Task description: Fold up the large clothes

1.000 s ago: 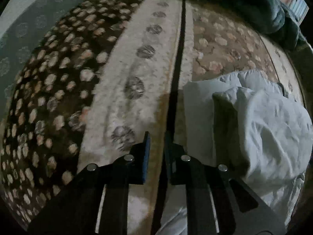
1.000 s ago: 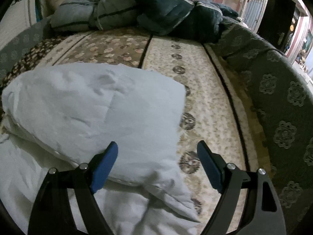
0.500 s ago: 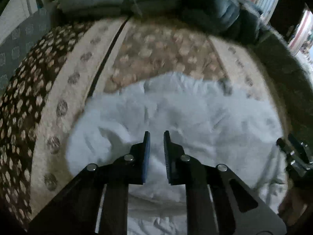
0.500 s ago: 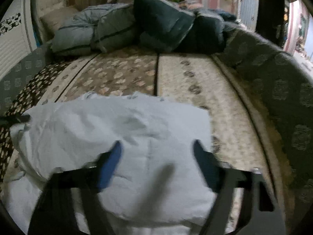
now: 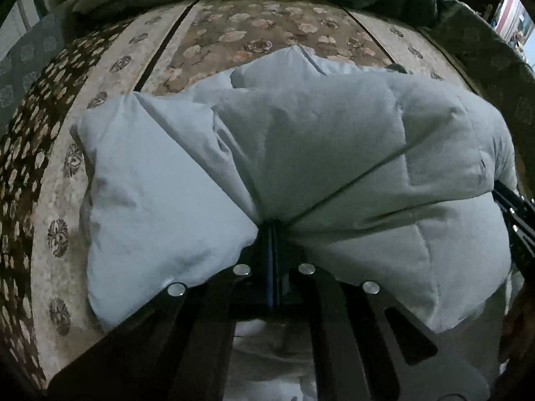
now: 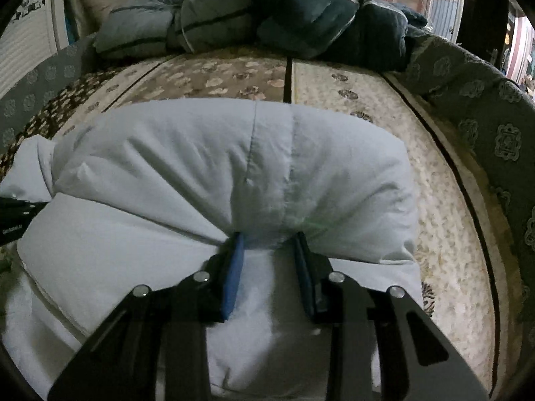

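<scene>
A large puffy pale blue-white padded garment [image 5: 317, 153] lies bunched on a patterned bed cover. In the left wrist view my left gripper [image 5: 272, 230] is shut tight on a pinched fold of it, with creases radiating from the tips. In the right wrist view the same garment [image 6: 234, 167] fills the middle, and my right gripper [image 6: 269, 244] is closed on a thick wad of its near edge, blue pads pressing in from both sides. The right gripper's body [image 5: 515, 214] shows at the right edge of the left wrist view.
The bed cover [image 6: 367, 107] has floral and medallion bands with dark stripes. Folded grey and dark teal quilts [image 6: 267, 16] are piled at the far end. A grey patterned raised edge [image 6: 485, 117] runs along the right side. A white panel [image 6: 23, 50] stands at far left.
My left gripper swung from the bare bed cover onto the garment and pinched a fold. My right gripper went from wide open over the garment to closed on its near edge.
</scene>
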A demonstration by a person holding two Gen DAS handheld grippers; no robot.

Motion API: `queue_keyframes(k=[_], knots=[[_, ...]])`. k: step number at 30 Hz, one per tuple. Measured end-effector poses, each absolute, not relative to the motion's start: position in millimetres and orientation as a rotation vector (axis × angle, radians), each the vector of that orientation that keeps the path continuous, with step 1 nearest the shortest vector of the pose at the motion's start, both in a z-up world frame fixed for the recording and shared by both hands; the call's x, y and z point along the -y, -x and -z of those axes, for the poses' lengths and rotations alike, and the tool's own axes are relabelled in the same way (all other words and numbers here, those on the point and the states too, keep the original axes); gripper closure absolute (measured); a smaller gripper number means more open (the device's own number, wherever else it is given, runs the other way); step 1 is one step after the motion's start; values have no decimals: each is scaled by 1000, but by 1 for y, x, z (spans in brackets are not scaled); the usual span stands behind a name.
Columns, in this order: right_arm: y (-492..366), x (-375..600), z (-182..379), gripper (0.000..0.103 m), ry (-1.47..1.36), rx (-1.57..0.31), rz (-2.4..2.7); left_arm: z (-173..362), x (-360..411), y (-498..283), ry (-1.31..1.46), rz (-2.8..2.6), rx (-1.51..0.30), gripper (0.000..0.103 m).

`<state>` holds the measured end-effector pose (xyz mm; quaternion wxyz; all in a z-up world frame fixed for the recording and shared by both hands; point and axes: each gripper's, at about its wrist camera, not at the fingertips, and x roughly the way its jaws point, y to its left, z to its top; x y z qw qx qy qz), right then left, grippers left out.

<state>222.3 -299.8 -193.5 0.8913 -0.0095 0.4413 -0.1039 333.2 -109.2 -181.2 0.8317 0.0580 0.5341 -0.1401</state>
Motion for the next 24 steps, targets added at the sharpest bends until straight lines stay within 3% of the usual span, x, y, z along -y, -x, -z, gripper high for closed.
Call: queue_keyframes(k=[24], knots=[[-264, 309, 214, 72, 33, -1001, 174, 202, 126, -364, -155, 262, -1208, 101]])
